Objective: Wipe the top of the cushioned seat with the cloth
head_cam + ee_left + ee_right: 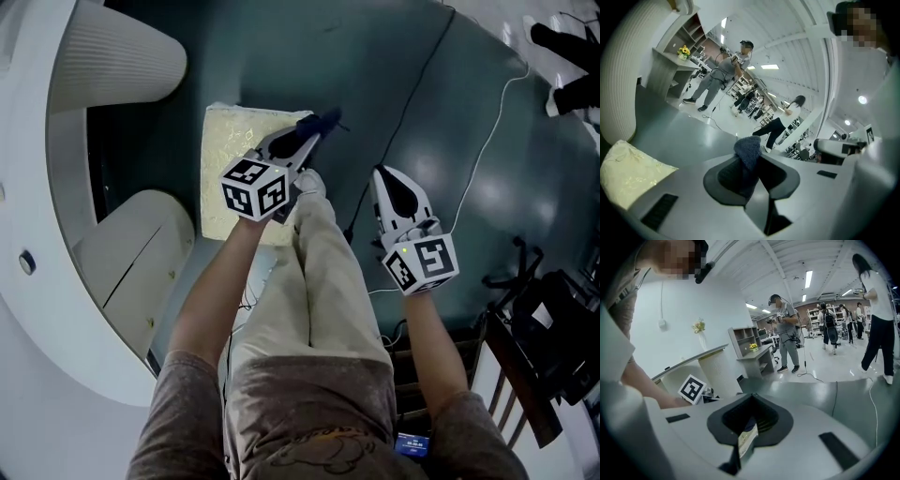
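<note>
The cushioned seat [234, 169] is a pale yellow square pad on the dark floor, and its corner shows at the lower left of the left gripper view [628, 168]. My left gripper [314, 127] hangs over the seat's right edge, shut on a dark blue cloth [325, 119]. In the left gripper view the cloth [749, 149] bunches out from between the closed jaws of my left gripper [754, 161]. My right gripper [378, 171] is held over the bare floor to the right of the seat. Seen in its own view, the right gripper [751, 397] is shut with nothing in it.
A white curved counter [56, 234] wraps the left side. A thin cable [487, 141] runs across the floor at right, and a dark stand [544, 319] sits at the lower right. The person's leg [319, 272] reaches the seat's corner. People [722, 70] stand far off.
</note>
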